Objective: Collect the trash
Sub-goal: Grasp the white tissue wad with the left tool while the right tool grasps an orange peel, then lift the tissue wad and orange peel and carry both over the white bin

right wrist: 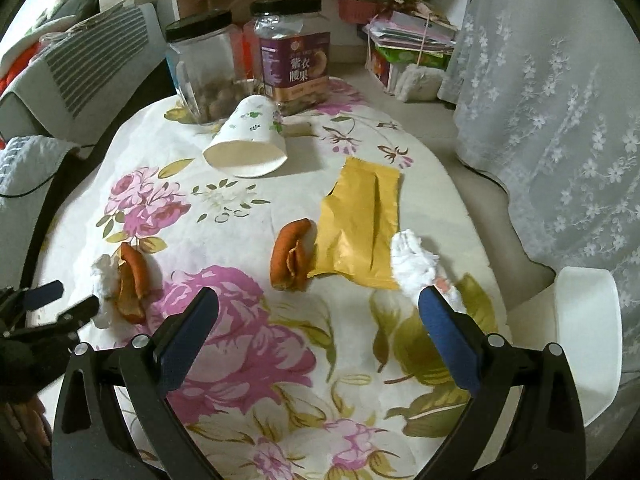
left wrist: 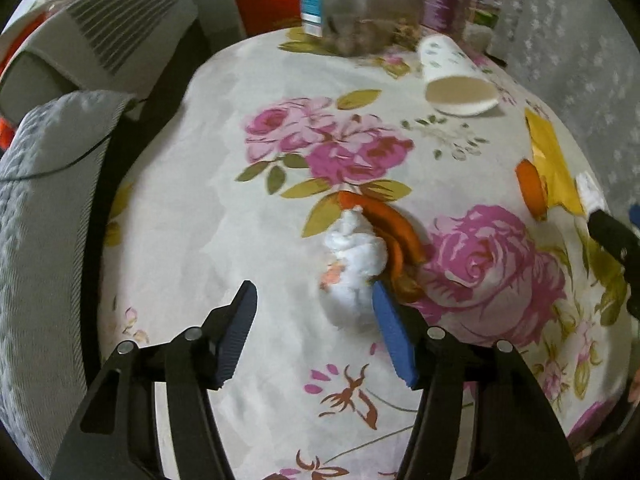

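Holding both grippers over the floral tablecloth (right wrist: 224, 224), I read the left gripper (left wrist: 316, 316) as spread wide, its right pad touching a crumpled tissue (left wrist: 354, 272) that lies against an orange peel (left wrist: 394, 232) near the table's left edge. My right gripper (right wrist: 318, 312) is also spread wide and grips nothing; a 2nd crumpled tissue (right wrist: 414, 264) sits at its right fingertip, beside a yellow wrapper (right wrist: 362, 220), a 2nd orange peel (right wrist: 290, 254) and a tipped paper cup (right wrist: 250, 136).
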Action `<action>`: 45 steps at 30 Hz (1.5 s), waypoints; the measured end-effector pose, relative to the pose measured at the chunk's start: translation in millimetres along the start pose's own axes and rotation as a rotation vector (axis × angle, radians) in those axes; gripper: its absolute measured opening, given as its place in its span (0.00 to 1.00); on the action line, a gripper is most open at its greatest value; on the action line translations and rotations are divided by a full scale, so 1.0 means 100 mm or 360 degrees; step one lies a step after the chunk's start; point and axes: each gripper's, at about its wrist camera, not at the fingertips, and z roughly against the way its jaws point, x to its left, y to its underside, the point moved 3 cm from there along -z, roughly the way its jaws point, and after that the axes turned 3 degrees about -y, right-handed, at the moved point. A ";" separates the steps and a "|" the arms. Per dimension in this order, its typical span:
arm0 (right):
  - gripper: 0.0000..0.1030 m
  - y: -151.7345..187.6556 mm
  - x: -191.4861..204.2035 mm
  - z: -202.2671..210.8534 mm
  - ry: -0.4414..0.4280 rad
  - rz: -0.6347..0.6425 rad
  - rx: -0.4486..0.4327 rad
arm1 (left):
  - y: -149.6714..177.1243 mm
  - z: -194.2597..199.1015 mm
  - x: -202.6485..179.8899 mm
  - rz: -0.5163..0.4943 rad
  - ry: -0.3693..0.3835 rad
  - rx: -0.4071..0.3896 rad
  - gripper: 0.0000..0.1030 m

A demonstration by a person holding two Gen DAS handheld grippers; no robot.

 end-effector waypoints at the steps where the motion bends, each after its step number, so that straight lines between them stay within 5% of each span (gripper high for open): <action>1: 0.93 0.00 0.00 -0.01 -0.0003 -0.0005 0.0003 | 0.00 -0.03 -0.04 -0.0026 -0.0004 0.0002 0.58; 4: 0.93 -0.02 0.01 -0.06 -0.0022 -0.0034 0.0025 | -0.02 -0.16 -0.08 -0.0057 -0.0040 0.0018 0.54; 11: 0.93 -0.05 0.11 -0.19 -0.0090 -0.0102 0.0080 | -0.10 -0.32 -0.08 -0.0055 0.0084 0.0023 0.50; 14: 0.93 -0.08 0.21 -0.26 -0.0121 -0.0110 0.0091 | -0.10 -0.35 -0.02 -0.0004 0.0152 0.0037 0.30; 20: 0.93 -0.11 0.52 -0.38 -0.0230 -0.0036 0.0112 | -0.06 -0.14 0.27 0.0149 0.0170 0.0021 0.29; 28: 0.93 -0.02 1.25 -0.60 -0.0448 0.0255 0.0130 | -0.04 0.09 0.69 0.0349 0.0037 -0.0038 0.29; 34: 0.92 0.02 1.35 -0.72 -0.0559 0.0233 0.0163 | -0.06 0.15 0.84 0.0412 -0.0005 -0.0070 0.29; 38: 0.58 0.06 1.40 -0.79 -0.0515 0.0283 0.0195 | -0.05 0.20 0.90 0.0441 -0.0036 -0.0101 0.29; 40: 0.36 0.06 1.42 -0.79 -0.0495 0.0317 0.0177 | -0.05 0.20 0.93 0.0456 -0.0037 -0.0103 0.29; 41: 0.18 0.05 1.41 -0.79 -0.0512 0.0305 0.0181 | -0.05 0.20 0.94 0.0464 -0.0039 -0.0102 0.29; 45: 0.15 0.02 1.34 -0.72 -0.0531 0.0252 0.0178 | -0.03 0.22 0.98 0.0504 -0.0051 -0.0108 0.29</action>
